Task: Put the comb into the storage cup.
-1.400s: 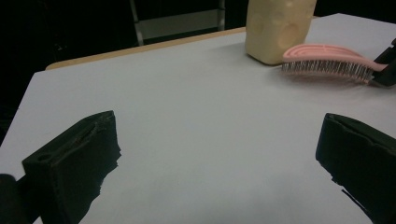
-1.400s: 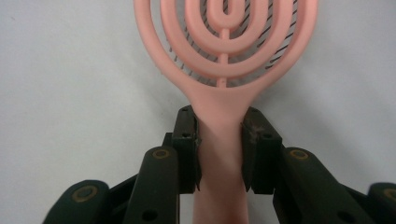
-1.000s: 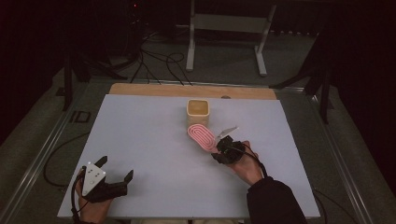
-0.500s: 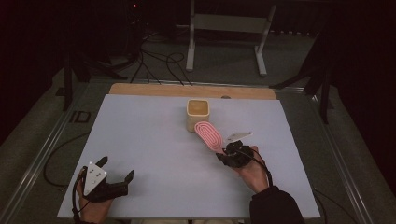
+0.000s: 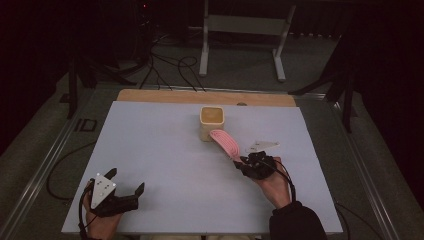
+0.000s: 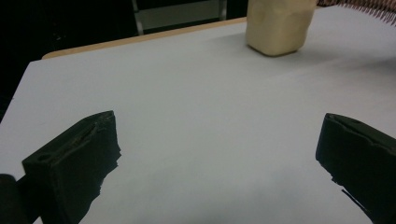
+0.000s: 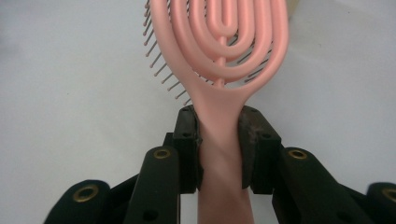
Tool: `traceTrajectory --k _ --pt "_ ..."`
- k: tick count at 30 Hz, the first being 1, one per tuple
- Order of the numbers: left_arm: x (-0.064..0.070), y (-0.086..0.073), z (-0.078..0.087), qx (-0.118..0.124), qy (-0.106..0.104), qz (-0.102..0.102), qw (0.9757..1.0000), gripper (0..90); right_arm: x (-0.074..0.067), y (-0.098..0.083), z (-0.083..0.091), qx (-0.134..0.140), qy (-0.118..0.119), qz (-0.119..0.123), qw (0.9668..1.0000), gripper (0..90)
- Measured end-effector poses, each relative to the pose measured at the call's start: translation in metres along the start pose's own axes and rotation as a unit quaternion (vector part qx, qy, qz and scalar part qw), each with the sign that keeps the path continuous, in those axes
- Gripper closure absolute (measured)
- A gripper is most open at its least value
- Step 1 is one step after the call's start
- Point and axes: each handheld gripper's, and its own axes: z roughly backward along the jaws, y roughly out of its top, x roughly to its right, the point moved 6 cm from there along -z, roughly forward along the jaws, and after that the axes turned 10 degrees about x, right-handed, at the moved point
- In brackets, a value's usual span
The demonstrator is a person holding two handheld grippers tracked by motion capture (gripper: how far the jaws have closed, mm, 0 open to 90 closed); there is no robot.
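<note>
Clearly the pink hairbrush (image 7: 219, 51) is a light, stiff piece of plastic: an open paddle of looped ribs with fine bristles showing along its left edge in the right gripper view. The right tool (image 7: 219, 140) is clenched on the narrow handle just below the paddle, its pads pressing either flank. That looks the sensible place to grip; the smooth handle could twist or slide between the pads, while the ribs and bristles would likely flex or snag if squeezed.

From the high view, the hairbrush (image 5: 226, 143) is held out above the tabletop (image 5: 165, 150), right of centre, its head pointing toward the far left and reaching close to a cream-coloured cup (image 5: 211, 122) that stands upright near the far middle. Whether brush and cup touch I cannot tell. That cup is the one thing in the way; a careless swing of the paddle might tip it.

The left tool (image 5: 125, 187) rests at the near left corner, released, jaws wide with nothing between them, well apart from the brush. Beyond the far edge, cables and a metal stand sit on the floor.
</note>
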Motion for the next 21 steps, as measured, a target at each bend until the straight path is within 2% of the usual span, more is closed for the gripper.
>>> traceTrajectory --k 3,6,9,14,21 --pt "0.004 0.006 -0.001 -0.002 -0.009 0.012 0.9999 0.1 -0.001 0.001 0.000 0.004 0.004 -0.002 1.0000 70.6" --pt "0.011 0.015 -0.003 -0.001 -0.016 0.000 0.9999 0.1 -0.003 0.002 -0.001 0.008 0.008 -0.003 0.9999 70.8" --pt "0.018 0.022 -0.007 -0.002 -0.027 0.005 0.9996 0.1 -0.005 0.005 -0.001 0.012 0.011 -0.003 0.9999 70.8" --pt "0.026 0.032 -0.024 -0.008 -0.044 0.027 0.9986 0.1 -0.007 0.008 0.000 0.021 0.013 0.001 0.9997 71.0" --pt "0.048 0.053 -0.050 -0.014 -0.078 0.024 0.9966 0.1 -0.010 0.012 0.003 0.034 0.014 0.007 0.9993 71.3"
